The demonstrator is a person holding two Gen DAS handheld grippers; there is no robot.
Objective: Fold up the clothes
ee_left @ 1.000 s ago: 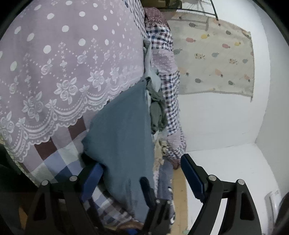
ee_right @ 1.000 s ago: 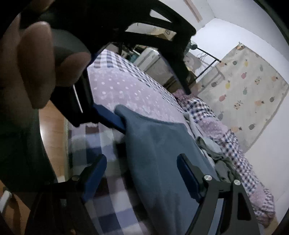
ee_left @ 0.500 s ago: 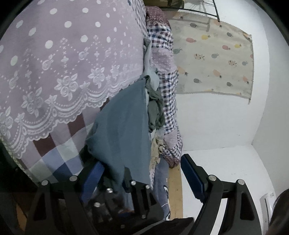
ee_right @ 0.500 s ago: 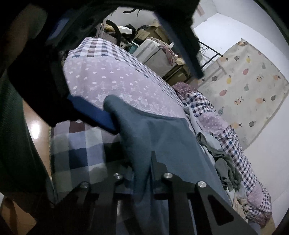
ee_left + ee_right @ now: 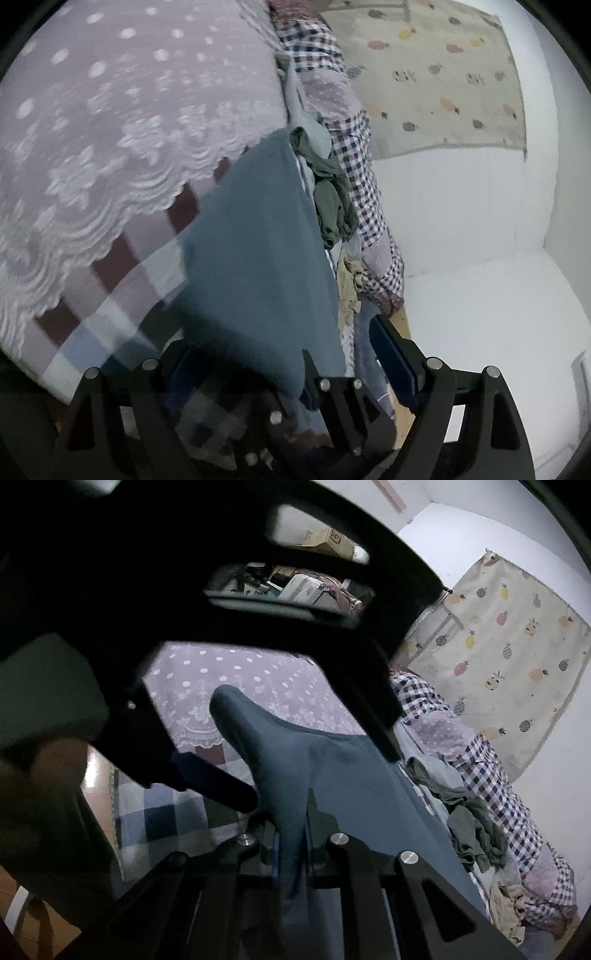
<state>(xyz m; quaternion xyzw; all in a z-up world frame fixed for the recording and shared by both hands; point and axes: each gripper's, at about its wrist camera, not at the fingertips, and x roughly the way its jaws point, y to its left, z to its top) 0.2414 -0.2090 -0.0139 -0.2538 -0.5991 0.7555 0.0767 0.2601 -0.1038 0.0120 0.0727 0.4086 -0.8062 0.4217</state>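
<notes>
At 6 o'clock, right gripper [image 5: 295, 849] clamps teal-blue knit garment [image 5: 332, 775] edge; cloth runs toward 12; left gripper [image 5: 288, 362] jaws wide, straddling same edge.

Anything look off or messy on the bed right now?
Yes: a crumpled pile of clothes lies heaped along the bed's far edge beside the blue garment, unfolded. The right gripper pinches the garment's edge; the left gripper is open.

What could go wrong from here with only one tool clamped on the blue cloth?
The right tool pinches only a narrow bunch of the blue cloth, so it may slip out. The left tool is open, so lifting could skew the cloth. The crumpled clothes lie against its edge and could snag.
</notes>
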